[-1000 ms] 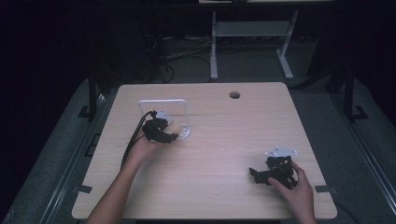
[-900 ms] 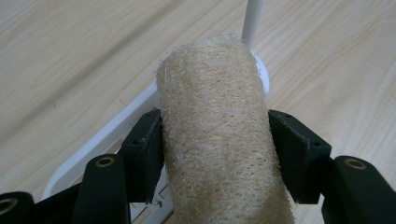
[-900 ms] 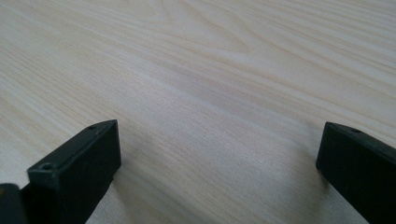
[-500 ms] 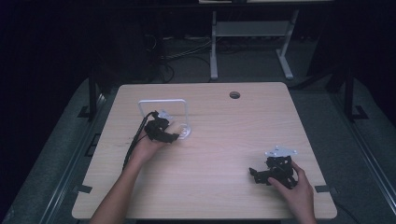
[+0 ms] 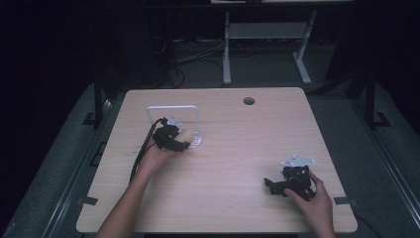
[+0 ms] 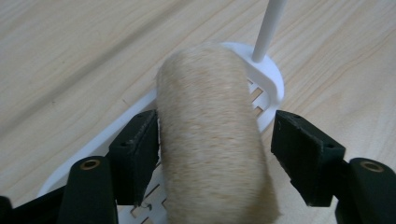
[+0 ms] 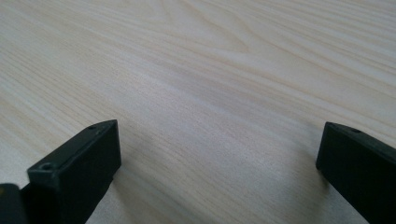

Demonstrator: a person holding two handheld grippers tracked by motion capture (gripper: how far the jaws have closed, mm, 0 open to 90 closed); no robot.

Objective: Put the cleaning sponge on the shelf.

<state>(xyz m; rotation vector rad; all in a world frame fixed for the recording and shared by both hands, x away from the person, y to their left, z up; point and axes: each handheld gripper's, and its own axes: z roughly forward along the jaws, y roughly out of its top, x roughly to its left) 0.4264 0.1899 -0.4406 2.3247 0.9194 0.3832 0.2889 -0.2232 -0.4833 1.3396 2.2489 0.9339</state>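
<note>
Left gripper view: a beige roll (image 6: 212,135) is seen on the white rack (image 6: 271,81) near the surface's far-left corner, between the just-opened jaws of the left gripper (image 6: 219,149), 1 pad clear. The right gripper (image 7: 217,163) is held wide open, nothing gripped.

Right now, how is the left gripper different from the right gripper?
The left gripper has a fuzzy beige roll between its jaws, over a white rack; the right gripper has only bare table between its jaws. The left one's jaws have just been opening, and a gap shows beside the roll on one side; the right one's stand wide apart. The left sits at the table's far left, the right near its front right. Both are black, with two jaws.
</note>
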